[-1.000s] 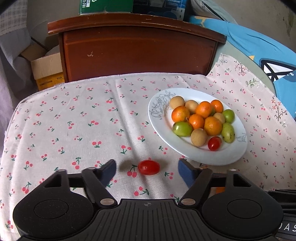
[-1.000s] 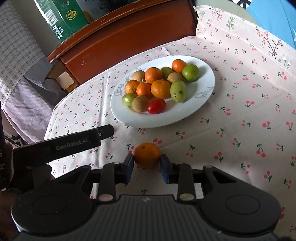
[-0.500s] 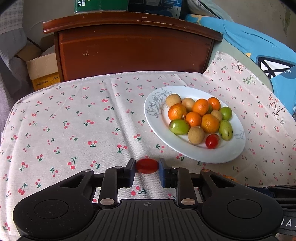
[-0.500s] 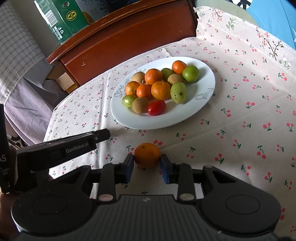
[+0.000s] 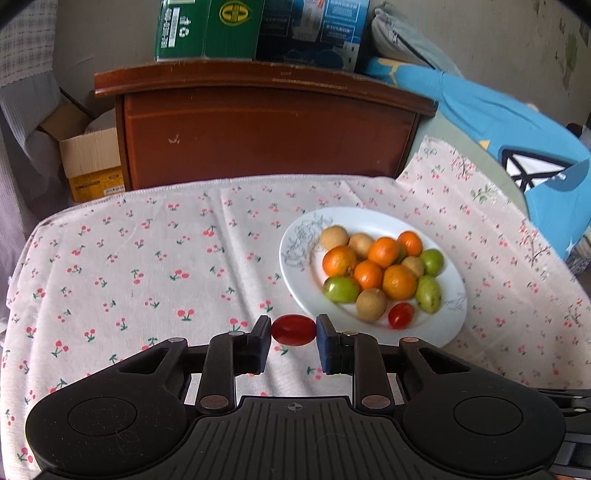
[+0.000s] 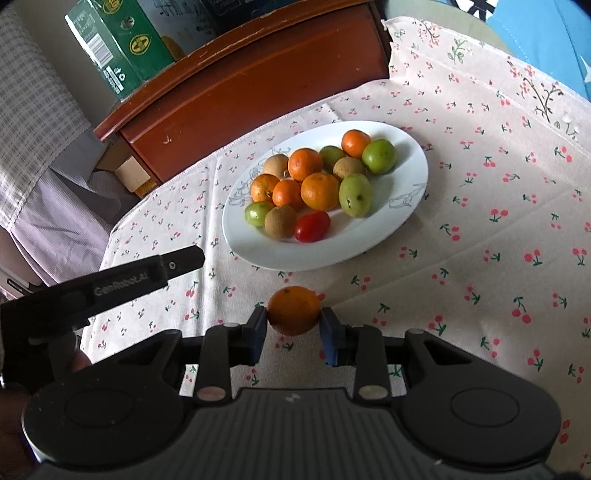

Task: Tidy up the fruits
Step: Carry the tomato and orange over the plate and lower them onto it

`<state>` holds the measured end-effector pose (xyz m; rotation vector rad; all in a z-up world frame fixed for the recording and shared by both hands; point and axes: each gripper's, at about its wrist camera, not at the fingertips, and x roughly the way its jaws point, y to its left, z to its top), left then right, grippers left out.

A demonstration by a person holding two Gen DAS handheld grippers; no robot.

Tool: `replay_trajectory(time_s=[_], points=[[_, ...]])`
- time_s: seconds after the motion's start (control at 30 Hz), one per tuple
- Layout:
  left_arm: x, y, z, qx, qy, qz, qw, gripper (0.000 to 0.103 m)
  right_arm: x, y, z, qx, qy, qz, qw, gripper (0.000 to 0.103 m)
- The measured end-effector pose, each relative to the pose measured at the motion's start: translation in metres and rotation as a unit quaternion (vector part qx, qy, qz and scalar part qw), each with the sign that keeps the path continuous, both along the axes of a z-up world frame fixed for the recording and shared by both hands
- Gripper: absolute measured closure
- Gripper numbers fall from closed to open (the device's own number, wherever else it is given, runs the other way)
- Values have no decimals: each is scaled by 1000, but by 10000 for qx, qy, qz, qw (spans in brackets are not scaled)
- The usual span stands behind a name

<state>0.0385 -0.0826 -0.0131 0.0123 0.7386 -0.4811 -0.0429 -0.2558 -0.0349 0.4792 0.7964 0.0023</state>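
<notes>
My left gripper (image 5: 293, 341) is shut on a red cherry tomato (image 5: 293, 329), held just above the cherry-print cloth, left of the white plate (image 5: 448, 325). The plate (image 6: 413, 177) carries several small oranges, green fruits, brown round fruits and one more cherry tomato (image 6: 312, 226). In the right wrist view my right gripper (image 6: 293, 334) is shut on a small orange (image 6: 293, 309) in front of the plate's near rim. The left gripper's black body (image 6: 122, 286) shows at the left of that view.
A dark wooden headboard (image 5: 266, 125) stands behind the table's far edge, with green and blue boxes (image 5: 207, 29) on top. A cardboard box (image 5: 90, 162) sits at far left. Blue fabric (image 5: 517, 140) lies to the right. The tablecloth (image 5: 129, 266) stretches left of the plate.
The left gripper's jaws closed from wide apart onto the cherry tomato and lifted it slightly. The right gripper kept still with the orange in it.
</notes>
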Motion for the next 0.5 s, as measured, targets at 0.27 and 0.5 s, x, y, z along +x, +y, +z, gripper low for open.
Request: replay_trajectory(time_s=[0.27, 0.5], points=[[-4, -3, 10, -90, -83, -52, 9999, 79, -1, -3, 4, 57, -134, -8, 9999, 72], [-3, -2, 12, -131, -81, 5, 9999, 79, -2, -7, 7, 121, -189, -102, 9997, 72]])
